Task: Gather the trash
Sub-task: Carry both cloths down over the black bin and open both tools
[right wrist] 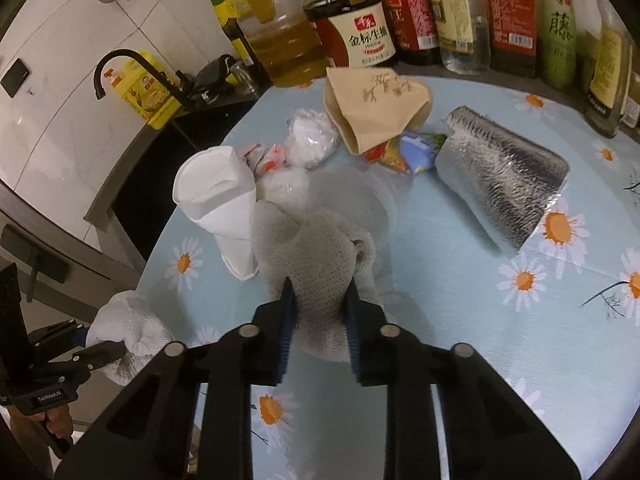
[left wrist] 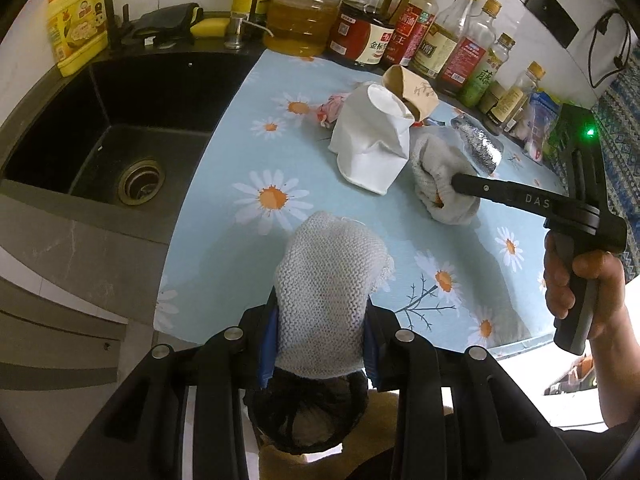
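My left gripper (left wrist: 322, 304) is shut on a grey-white knitted cloth (left wrist: 328, 264), held over the table's near edge above a black-lined bin (left wrist: 304, 412). My right gripper (right wrist: 319, 282) is shut on a second knitted cloth (right wrist: 316, 248) that lies on the daisy tablecloth (right wrist: 460, 320). Beyond it sit a crushed white paper cup (right wrist: 216, 200), a brown paper cup (right wrist: 376, 112), a silver foil pouch (right wrist: 504, 184), crumpled wrappers (right wrist: 312, 140) and a clear plastic cup (right wrist: 360, 204). In the left wrist view the right gripper (left wrist: 454, 182) reaches in from the right, beside the white cup (left wrist: 372, 140).
A black sink (left wrist: 132, 136) with a tap lies left of the table. Several oil and sauce bottles (left wrist: 432, 36) line the back wall. A person's hand (left wrist: 580, 288) holds the right gripper's handle. Patterned fabric (left wrist: 624, 120) hangs at the far right.
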`<state>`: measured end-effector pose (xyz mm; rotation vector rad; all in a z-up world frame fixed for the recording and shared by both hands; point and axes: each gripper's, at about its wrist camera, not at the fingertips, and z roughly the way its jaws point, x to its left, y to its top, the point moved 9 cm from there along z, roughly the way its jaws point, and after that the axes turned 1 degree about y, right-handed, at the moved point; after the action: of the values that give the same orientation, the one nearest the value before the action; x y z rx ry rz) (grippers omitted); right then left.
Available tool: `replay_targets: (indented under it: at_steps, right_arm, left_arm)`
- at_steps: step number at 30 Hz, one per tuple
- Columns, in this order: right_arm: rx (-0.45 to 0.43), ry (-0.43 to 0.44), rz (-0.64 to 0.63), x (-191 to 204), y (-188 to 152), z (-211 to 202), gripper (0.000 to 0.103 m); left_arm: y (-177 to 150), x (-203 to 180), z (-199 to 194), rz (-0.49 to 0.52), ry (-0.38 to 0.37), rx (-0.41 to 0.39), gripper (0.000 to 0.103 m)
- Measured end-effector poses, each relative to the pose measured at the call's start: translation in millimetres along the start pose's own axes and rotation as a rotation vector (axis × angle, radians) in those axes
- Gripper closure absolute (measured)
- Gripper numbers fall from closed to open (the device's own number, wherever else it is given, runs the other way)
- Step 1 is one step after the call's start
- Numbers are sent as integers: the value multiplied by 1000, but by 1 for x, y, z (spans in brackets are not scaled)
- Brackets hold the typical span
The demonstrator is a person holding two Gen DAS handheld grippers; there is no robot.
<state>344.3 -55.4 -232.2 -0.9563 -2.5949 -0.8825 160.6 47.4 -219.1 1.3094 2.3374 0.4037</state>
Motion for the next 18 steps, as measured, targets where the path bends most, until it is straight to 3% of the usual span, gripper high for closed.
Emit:
replay_targets:
  at_steps: [8, 18]
  right_arm:
    - [-70, -37, 29, 10, -7, -30, 81]
    - [-139, -90, 87, 33, -52, -72, 81]
  left_arm:
    - [1, 0, -7, 46, -41, -18, 71]
    - [-15, -12, -18, 151, -130, -25, 71]
